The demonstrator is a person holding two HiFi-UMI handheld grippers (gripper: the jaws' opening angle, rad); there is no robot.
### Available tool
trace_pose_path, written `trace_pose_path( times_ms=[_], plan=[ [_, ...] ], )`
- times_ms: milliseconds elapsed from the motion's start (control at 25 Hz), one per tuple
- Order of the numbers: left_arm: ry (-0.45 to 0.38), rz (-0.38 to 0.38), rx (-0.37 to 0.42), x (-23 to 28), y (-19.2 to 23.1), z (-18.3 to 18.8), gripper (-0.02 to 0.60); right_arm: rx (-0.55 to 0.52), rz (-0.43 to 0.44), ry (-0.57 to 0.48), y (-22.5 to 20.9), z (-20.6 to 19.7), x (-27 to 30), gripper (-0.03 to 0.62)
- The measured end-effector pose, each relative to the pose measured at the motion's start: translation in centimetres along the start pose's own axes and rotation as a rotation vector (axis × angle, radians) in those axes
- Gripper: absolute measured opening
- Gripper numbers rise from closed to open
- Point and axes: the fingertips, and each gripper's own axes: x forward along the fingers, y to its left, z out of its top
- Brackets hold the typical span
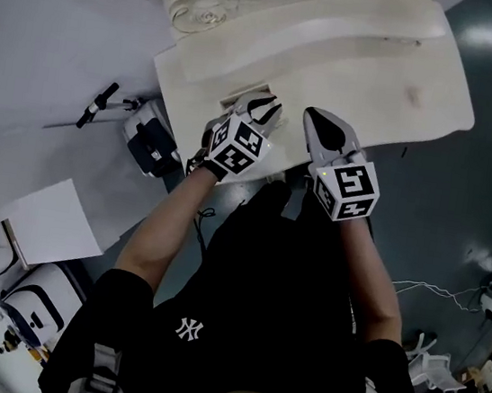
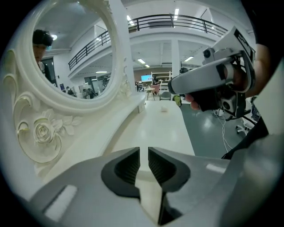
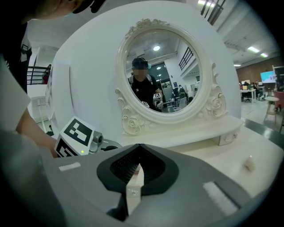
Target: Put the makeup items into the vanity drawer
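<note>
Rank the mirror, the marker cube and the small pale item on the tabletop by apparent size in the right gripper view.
1. mirror
2. marker cube, though nearness enlarges it
3. small pale item

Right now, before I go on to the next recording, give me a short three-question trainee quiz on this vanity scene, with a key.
1. True or false: the small pale item lies on the bare vanity top.
2. Multiple choice: the fingers of the left gripper are A) clamped on a brush, B) slightly apart with nothing between them, C) spread wide around a bottle.
3. Fill in: at the back of the vanity stands an ornate oval ____.

Key: 1 true; 2 B; 3 mirror.
</note>
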Motion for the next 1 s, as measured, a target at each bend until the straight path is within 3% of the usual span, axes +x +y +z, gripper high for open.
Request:
trace_pose_path(
  times_ms=[480, 1000],
  plan=[
    [-0.129, -0.09, 0.05, 6.1, -6.9, 13.0, 0.0, 0.062, -0.146, -0.064, -10.5, 1.4, -7.0, 0.021],
    [-0.127, -0.169, 0.091, 16.6, -14.1, 21.5, 0.0, 0.13, -0.242, -0.077, -22.9, 0.4, -13.7, 0.021]
  ],
)
